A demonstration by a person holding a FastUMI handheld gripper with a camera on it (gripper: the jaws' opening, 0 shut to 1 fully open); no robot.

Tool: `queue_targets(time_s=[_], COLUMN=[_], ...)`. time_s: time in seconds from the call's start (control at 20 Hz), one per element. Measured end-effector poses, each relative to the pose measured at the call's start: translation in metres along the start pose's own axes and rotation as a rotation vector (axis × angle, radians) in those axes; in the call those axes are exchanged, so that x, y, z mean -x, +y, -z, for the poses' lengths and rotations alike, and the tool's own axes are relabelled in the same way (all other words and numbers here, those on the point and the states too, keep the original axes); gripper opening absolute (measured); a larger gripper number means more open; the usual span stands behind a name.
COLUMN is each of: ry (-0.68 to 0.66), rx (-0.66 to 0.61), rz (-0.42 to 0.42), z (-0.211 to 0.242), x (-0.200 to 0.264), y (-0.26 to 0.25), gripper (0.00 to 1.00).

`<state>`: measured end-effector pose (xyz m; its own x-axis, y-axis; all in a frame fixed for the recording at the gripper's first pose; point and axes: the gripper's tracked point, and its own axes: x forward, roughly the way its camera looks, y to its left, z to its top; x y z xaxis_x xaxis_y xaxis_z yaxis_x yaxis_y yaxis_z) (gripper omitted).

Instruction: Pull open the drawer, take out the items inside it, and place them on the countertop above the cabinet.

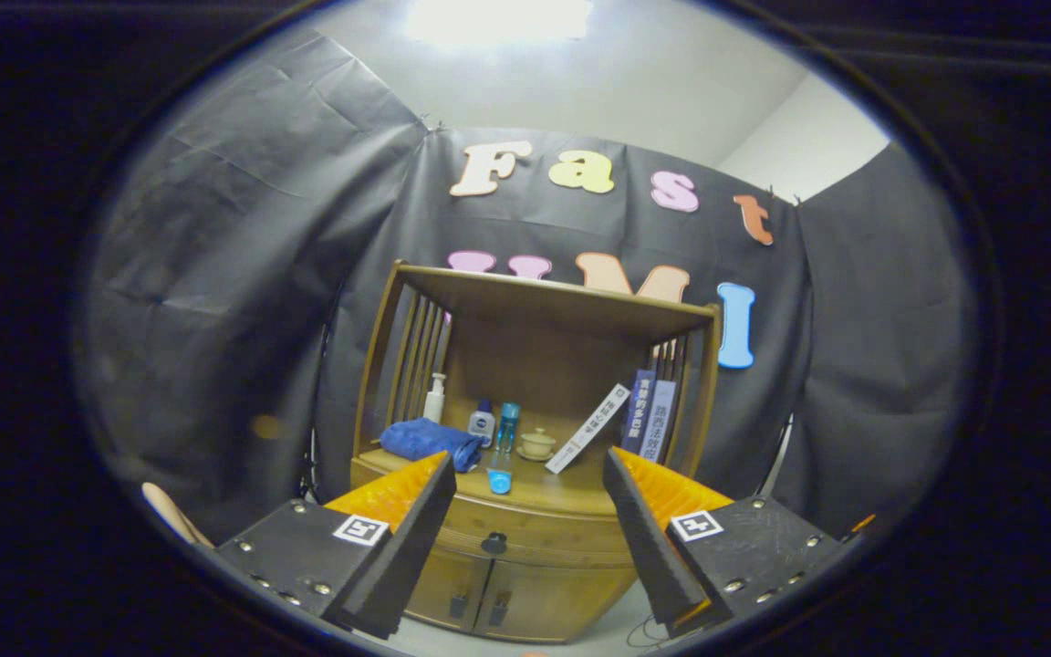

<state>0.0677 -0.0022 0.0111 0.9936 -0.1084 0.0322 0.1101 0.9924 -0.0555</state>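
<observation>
The hand-held gripper (525, 511) has its two fingers spread wide apart, with nothing between them and nothing touching either one. Through the gap between the fingers, and well beyond them, stands a wooden cabinet (525, 566). Its drawer (525, 534) sits just below the top surface and looks closed, its front flush with the cabinet face; a dark knob (494, 544) marks its middle, lying ahead of the gap and nearer the left finger. Under the drawer are two cabinet doors (507, 598), each with a small dark handle near the centre seam.

Above the drawer is the table (571, 497), the cabinet's flat top. A small blue item (499, 481) rests near its front edge, ahead of the fingers; it may be a cap or a little cup, too small to tell. Further back, off towards the left finger, lies a folded blue towel (430, 441). Behind the towel stands a white pump bottle (435, 399). To its right come a small bottle with a blue label (482, 424), a tall clear blue bottle (508, 426), and a pale lidded cup on a saucer (537, 444). Towards the right finger a white book (589, 427) leans tilted, and beside it two books (649, 415) stand upright against the slatted side of the wooden shelf frame (544, 306) rising over the table.
</observation>
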Motion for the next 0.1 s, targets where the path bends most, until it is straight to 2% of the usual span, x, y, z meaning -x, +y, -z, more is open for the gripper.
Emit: queue_targets(time_s=[0.1], ry=[-0.016], rx=[0.007], rz=[0.014], z=[-0.0048], x=[0.0083], y=[-0.0039], gripper=[0.97])
